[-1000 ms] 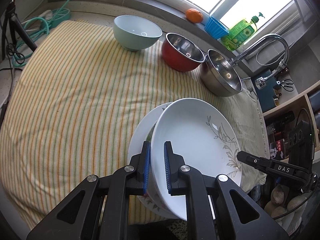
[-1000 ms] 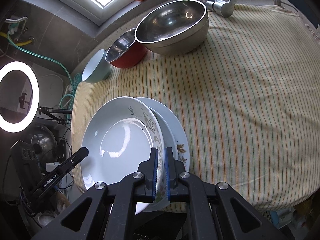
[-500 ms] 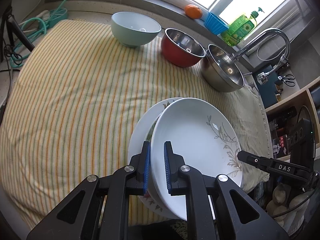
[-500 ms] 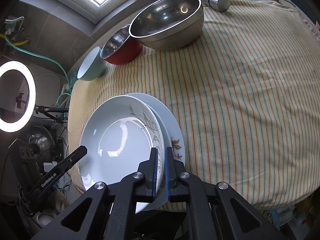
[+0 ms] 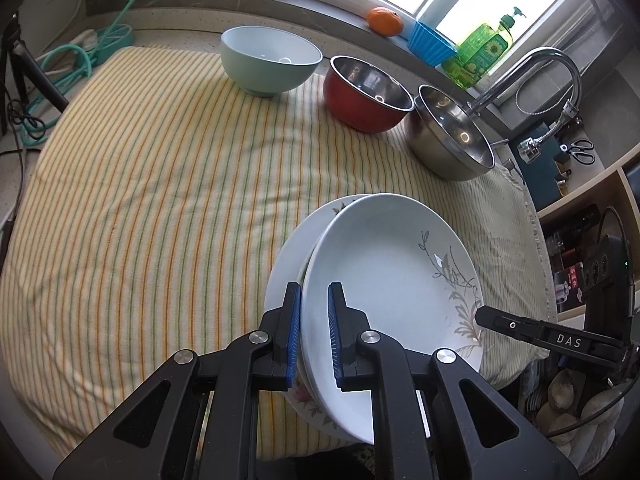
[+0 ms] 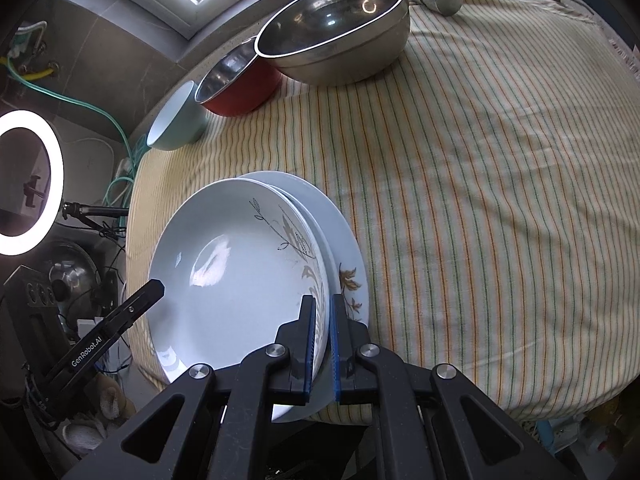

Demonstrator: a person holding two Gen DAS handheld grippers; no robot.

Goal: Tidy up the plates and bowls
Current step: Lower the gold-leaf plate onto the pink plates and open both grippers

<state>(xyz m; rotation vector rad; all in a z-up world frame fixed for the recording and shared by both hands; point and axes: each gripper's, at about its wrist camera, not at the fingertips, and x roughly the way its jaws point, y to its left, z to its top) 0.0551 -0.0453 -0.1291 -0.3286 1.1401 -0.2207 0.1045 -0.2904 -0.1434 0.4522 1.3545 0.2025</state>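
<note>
A white deep plate with a leaf pattern [image 5: 384,276] [image 6: 240,272] sits tilted on a flatter flowered plate [image 5: 288,256] [image 6: 344,248] near the front edge of the striped cloth. My left gripper [image 5: 314,302] is shut on the deep plate's rim. My right gripper [image 6: 322,312] is shut on the opposite rim. At the back stand a pale green bowl [image 5: 270,60] [image 6: 176,124], a red bowl [image 5: 366,94] [image 6: 236,84] and a large steel bowl [image 5: 452,140] [image 6: 336,40].
The striped cloth [image 5: 160,184] [image 6: 480,200] covers the counter. A faucet [image 5: 536,76], a green soap bottle [image 5: 480,54], a blue cup [image 5: 430,46] and an orange [image 5: 385,21] stand by the window. Cables [image 5: 60,64] lie at the left. A ring light [image 6: 28,184] stands beyond the counter edge.
Both grippers have kept their hold on the deep plate. The views have shifted slightly, with the bowls now a little lower in the left wrist view.
</note>
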